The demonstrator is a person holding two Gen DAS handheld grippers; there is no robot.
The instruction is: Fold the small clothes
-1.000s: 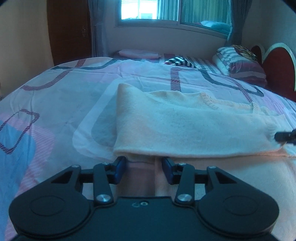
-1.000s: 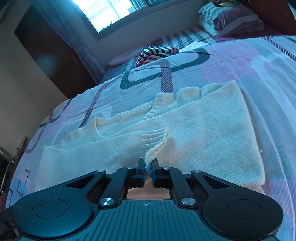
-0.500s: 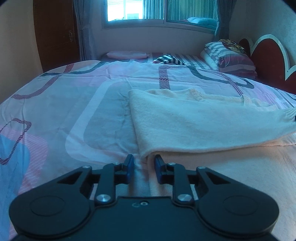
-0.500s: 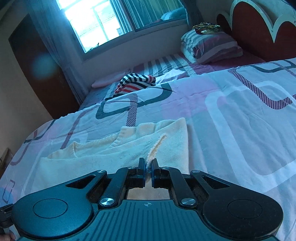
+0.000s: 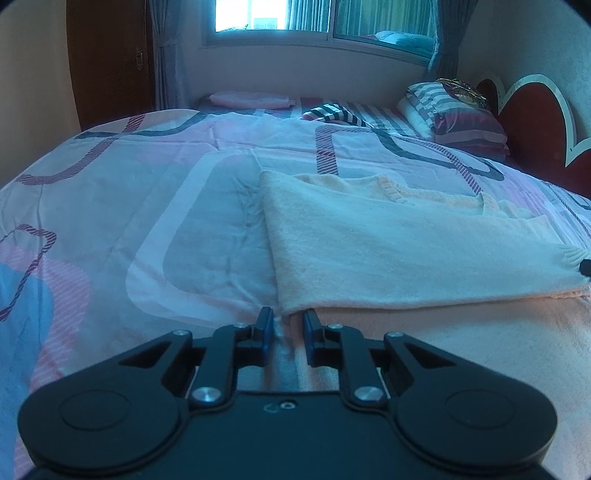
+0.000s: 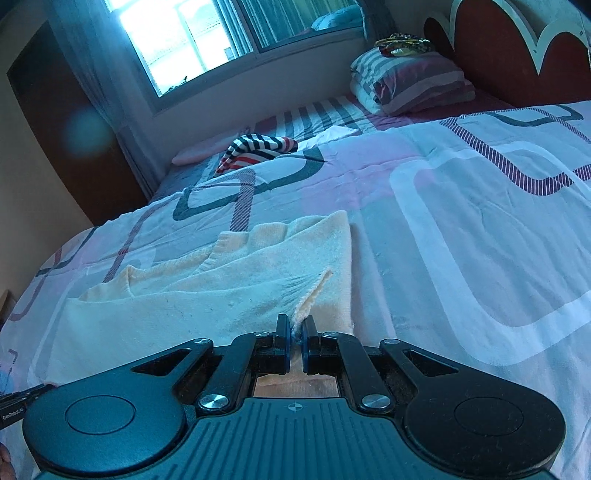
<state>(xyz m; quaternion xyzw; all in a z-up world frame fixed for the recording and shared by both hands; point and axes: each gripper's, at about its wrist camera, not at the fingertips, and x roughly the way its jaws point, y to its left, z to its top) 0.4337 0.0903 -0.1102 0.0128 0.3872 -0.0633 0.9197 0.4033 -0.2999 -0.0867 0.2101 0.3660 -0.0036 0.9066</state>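
A cream knitted sweater (image 5: 388,258) lies on the patterned bed cover, with one sleeve folded across its body. My left gripper (image 5: 288,321) sits at the near left corner of the fold. Its jaws are closing, with the sweater's edge between them and a gap still showing at the pads. In the right wrist view the sweater (image 6: 207,295) spreads out to the left. My right gripper (image 6: 294,330) is shut on the sleeve's ribbed cuff (image 6: 312,291) near the garment's right edge. A tip of the right gripper (image 5: 585,267) shows at the left view's right border.
A striped garment (image 6: 255,147) lies far back on the bed cover (image 6: 461,229). Pillows (image 6: 413,81) are stacked by the red headboard (image 6: 517,51). A window (image 5: 321,16) and a dark wooden door (image 5: 110,59) stand beyond the bed.
My right gripper has carried the cuff rightwards across the sweater, laying the sleeve over the body. The left gripper's jaws have narrowed around the sweater's near corner.
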